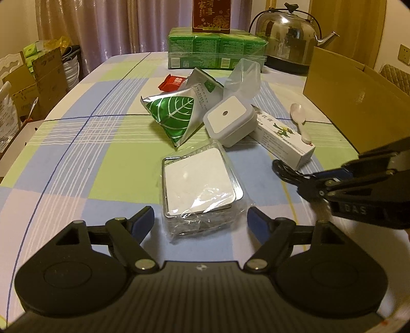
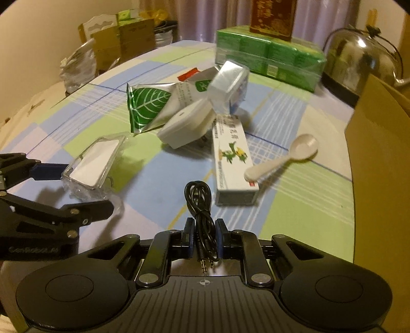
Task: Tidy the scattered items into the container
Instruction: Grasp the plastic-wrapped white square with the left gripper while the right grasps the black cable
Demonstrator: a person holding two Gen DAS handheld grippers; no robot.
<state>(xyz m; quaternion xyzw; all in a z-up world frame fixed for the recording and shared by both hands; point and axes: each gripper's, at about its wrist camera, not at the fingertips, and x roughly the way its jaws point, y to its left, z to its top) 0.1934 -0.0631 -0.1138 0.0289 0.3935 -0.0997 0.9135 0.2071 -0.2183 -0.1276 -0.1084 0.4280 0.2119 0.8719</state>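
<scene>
My left gripper (image 1: 201, 221) is open, its blue-padded fingers on either side of a plastic-wrapped white square box (image 1: 198, 184), also seen as the wrapped box (image 2: 94, 161) in the right wrist view. My right gripper (image 2: 204, 237) is shut on a coiled black audio cable (image 2: 200, 202); the cable (image 1: 284, 170) shows at its tip in the left wrist view. Scattered behind lie a green leaf foil pouch (image 1: 174, 116), a white plug-in night light (image 1: 229, 121), a long medicine carton (image 2: 230, 158), a white plastic spoon (image 2: 282, 157) and a red packet (image 1: 171, 82). A cardboard box (image 1: 358, 102) stands at the right.
A checked cloth (image 1: 89, 143) covers the table. At the back stand a pack of green tissue packets (image 1: 217, 51) with a red carton (image 1: 211, 15) on top, and a steel kettle (image 1: 287, 38). A clear plastic bag (image 1: 244, 76) lies among the items. Cardboard boxes (image 1: 38, 76) are stacked beyond the left edge.
</scene>
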